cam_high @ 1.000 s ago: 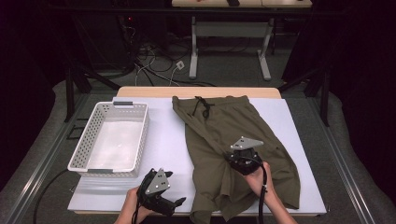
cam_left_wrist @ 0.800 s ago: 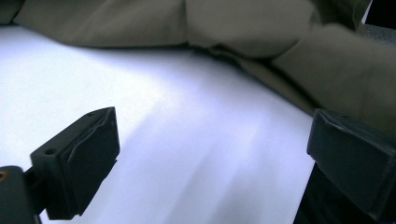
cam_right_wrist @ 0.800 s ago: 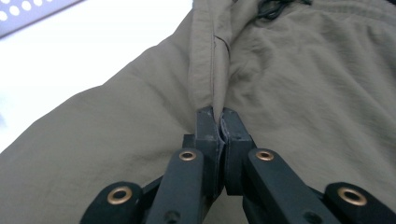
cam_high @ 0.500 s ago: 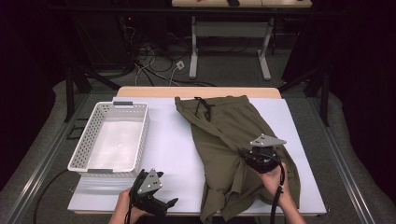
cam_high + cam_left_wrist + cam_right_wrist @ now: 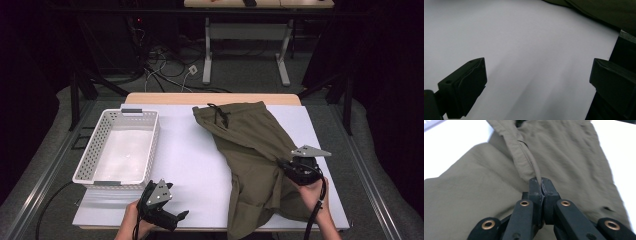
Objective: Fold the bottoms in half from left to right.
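An olive green garment [image 5: 250, 145] with a dark drawstring at its waist lies on the right half of the white table [image 5: 185, 155], bunched and folded toward the front edge. My right gripper [image 5: 284, 166] is shut on a raised fold of it; in the right gripper view the jaws [image 5: 541, 182] pinch a hem ridge of the cloth [image 5: 574, 157]. My left gripper [image 5: 179, 220] hovers at the front edge, left of the garment, open. In the left gripper view its wide-apart jaws [image 5: 537, 75] frame bare table, with the garment's edge [image 5: 604, 10] at the top right.
A white perforated basket [image 5: 150, 145] stands on the left of the table, and nothing shows inside it. Bare table surface [image 5: 524, 37] lies between basket and garment. The floor beyond the table holds cables and the legs of another table.
My right gripper has moved to the right, dragging the garment's lower part with it, so the cloth now lies slanted and more bunched. The left gripper shifted slightly left and stays open.
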The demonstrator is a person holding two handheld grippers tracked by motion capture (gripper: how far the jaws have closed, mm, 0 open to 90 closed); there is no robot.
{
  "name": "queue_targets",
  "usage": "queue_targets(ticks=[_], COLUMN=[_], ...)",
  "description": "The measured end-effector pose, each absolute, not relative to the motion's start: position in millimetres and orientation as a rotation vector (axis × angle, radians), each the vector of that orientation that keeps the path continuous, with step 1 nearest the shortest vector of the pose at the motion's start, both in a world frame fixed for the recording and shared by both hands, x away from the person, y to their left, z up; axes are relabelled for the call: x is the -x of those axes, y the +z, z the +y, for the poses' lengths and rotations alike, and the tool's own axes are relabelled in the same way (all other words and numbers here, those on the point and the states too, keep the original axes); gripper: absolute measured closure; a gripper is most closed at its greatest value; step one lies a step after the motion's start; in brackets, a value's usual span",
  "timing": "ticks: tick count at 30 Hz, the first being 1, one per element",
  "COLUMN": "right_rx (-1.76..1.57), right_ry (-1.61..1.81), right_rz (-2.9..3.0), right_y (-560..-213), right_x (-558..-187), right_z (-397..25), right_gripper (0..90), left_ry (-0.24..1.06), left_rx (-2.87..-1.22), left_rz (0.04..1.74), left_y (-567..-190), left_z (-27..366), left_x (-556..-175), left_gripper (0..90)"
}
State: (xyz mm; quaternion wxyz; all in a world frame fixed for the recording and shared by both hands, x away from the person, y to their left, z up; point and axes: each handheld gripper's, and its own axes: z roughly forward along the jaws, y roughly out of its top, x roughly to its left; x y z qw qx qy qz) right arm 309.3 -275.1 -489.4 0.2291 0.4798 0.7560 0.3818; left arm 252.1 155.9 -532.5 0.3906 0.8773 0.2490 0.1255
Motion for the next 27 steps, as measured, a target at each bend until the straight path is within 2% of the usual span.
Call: queue_targets(ticks=[9,14,17,19,20,22,27], right_rx=[-1.434,-1.471,-1.44,-1.417,-1.407,-1.372,-1.305], right_ry=[0.847,0.724,0.661,0.665,0.672,0.695,0.734], right_rz=[2.066,2.123,2.173,2.188,2.19,2.199,2.215], right_y=[-506,-520,-527,-528,-527,-525,-520], right_x=[-317,-324,-327,-329,-329,-331,-334], right_z=[-307,-310,-303,-300,-299,-296,-286], right_gripper=[88.2,86.6,78.7,65.1,62.0,47.6,33.0], left_ry=[0.324,0.322,0.321,0.317,0.318,0.324,0.327], left_rx=[-2.24,-2.243,-2.245,-2.251,-2.251,-2.25,-2.244], left_rz=[0.631,0.635,0.632,0.633,0.634,0.634,0.638], left_y=[-533,-533,-533,-534,-534,-533,-533], left_z=[155,155,154,153,153,154,154], left_x=[-253,-255,-255,-255,-255,-255,-256], left_gripper=[1.0,1.0,1.0,1.0,1.0,1.0,1.0])
